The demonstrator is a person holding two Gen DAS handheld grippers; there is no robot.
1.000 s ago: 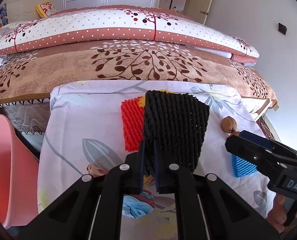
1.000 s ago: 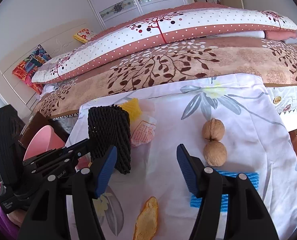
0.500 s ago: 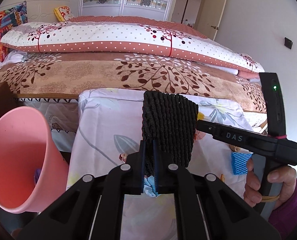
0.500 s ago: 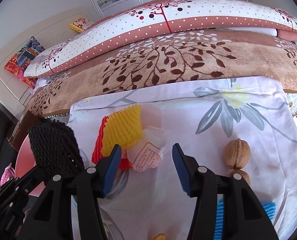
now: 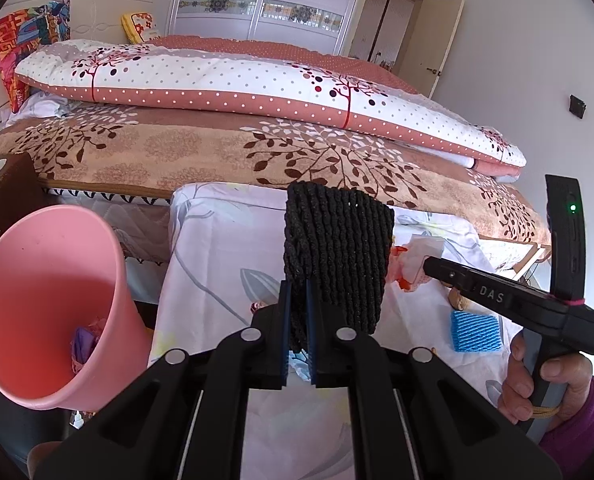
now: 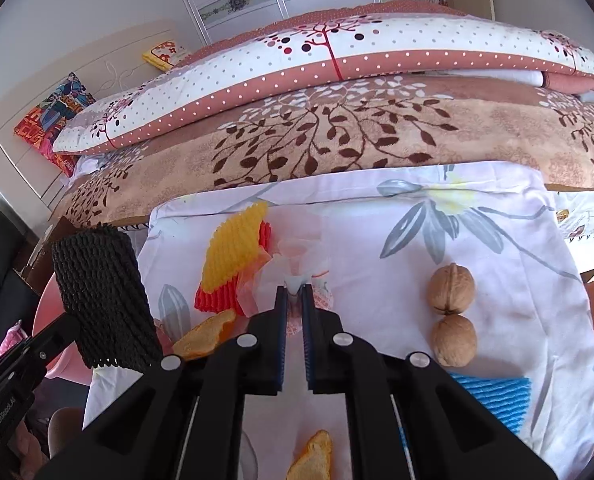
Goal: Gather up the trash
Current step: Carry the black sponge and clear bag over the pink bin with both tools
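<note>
Left claw point(image 5: 297, 320) clamped on black foam net point(image 5: 337, 256), due over pink bin point(image 5: 53, 304); right claw point(image 6: 293, 300) has just closed, pinching clear wrapper point(image 6: 297, 272), needs lifting.

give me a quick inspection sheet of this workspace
surface: floral sheet over a table beside the bed
job's things: black foam net held up; pink bin to its left, scraps inside; clear wrapper; yellow net over a red net; blue net; two orange peels
clutter: two walnuts
grippers: left gripper shut on black foam net; right gripper just closed on clear wrapper
cables: nothing seen
surroundings: folded quilts, wardrobe, door
</note>
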